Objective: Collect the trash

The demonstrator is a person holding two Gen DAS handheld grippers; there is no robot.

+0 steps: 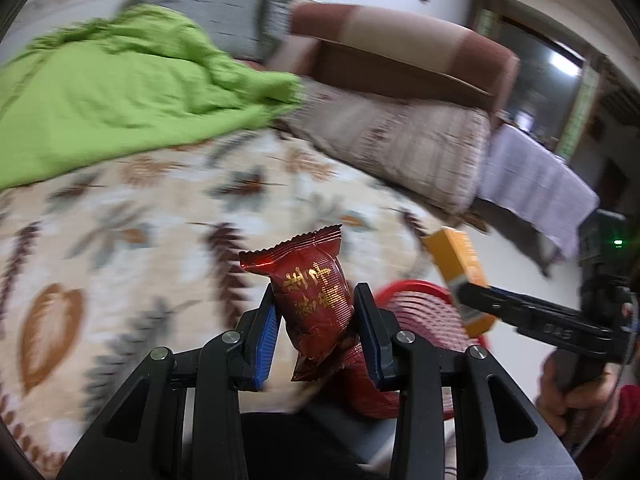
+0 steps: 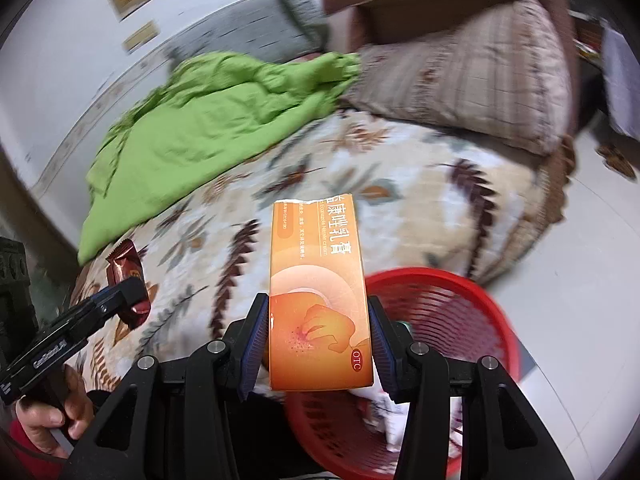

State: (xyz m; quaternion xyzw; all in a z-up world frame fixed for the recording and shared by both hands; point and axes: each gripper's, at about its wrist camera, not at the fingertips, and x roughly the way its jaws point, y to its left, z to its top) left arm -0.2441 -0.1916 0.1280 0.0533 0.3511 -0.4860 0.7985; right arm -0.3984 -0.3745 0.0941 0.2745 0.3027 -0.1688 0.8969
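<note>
the bed (image 2: 400,168) with its leaf-print cover fills most of both views, and the red basket (image 2: 460,308) sits on the floor just beside its edge — that's where i'm headed. my right gripper (image 2: 320,336) is clamped on the orange carton (image 2: 318,292), pads on its two long sides, low down, so most of the box stands clear above the jaws. it could pivot and tip out short of the basket if i swing hard. my left gripper (image 1: 314,328) is pinched on the red snack wrapper (image 1: 310,304), held mid-air over the cover. the foil is slick and crumpled — a loose squeeze might let it slide onto the bed instead.
</note>
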